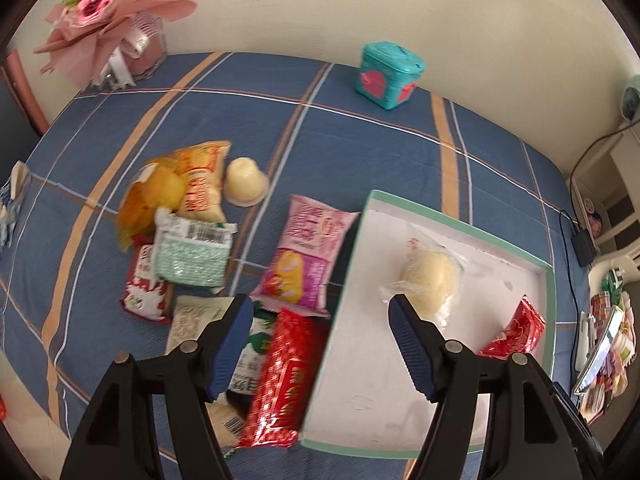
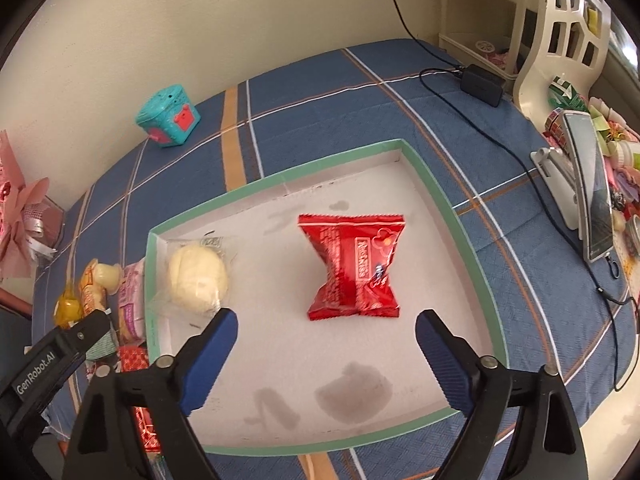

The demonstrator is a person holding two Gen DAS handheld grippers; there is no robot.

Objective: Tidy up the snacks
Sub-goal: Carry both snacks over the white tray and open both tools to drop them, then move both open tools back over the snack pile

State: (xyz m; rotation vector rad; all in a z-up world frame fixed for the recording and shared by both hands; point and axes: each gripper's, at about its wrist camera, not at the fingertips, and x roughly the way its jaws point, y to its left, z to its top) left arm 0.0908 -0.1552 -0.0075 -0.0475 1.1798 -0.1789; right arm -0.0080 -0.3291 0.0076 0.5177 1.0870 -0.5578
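- Right tongs (image 2: 326,320): jaws spread wide, nothing between the pads. The red snack packet (image 2: 354,266) lies flat on the tray floor just beyond the tips, toward 12 o'clock, not touched.
- Left tongs (image 1: 320,308): released, jaws parted and gripping nothing. They hang over the tray's left rim (image 1: 344,276); the left pad sits above the loose pile, the right pad above the tray floor.
- Wrapped pale bun (image 1: 430,280) lies inside the tray, just past the right pad of the left tongs at 1 o'clock. In the right wrist view the same bun sits in the tray's left corner, at 10 o'clock from the right tongs.
- Tray (image 2: 460,216): shallow, white inside with a green rim, a few dark stains on its floor near the right tongs.
- Surface: a blue plaid cloth (image 1: 360,128) with orange and white stripes covers it; whether table or bed underneath, cannot tell. A cream wall behind.
- Loose snacks left of the tray, at 9 to 12 o'clock from the left tongs: pink packet (image 1: 308,252), long red packet (image 1: 282,376) against the tray rim, green-and-white packet (image 1: 192,254), orange packet (image 1: 200,184), an upturned jelly cup (image 1: 246,182).
- Further off: teal box (image 1: 388,74) by the wall, pink bouquet (image 1: 104,8) at 10 o'clock, black adapter (image 2: 482,84) and its cable at the right edge, a phone on a stand (image 2: 592,200).
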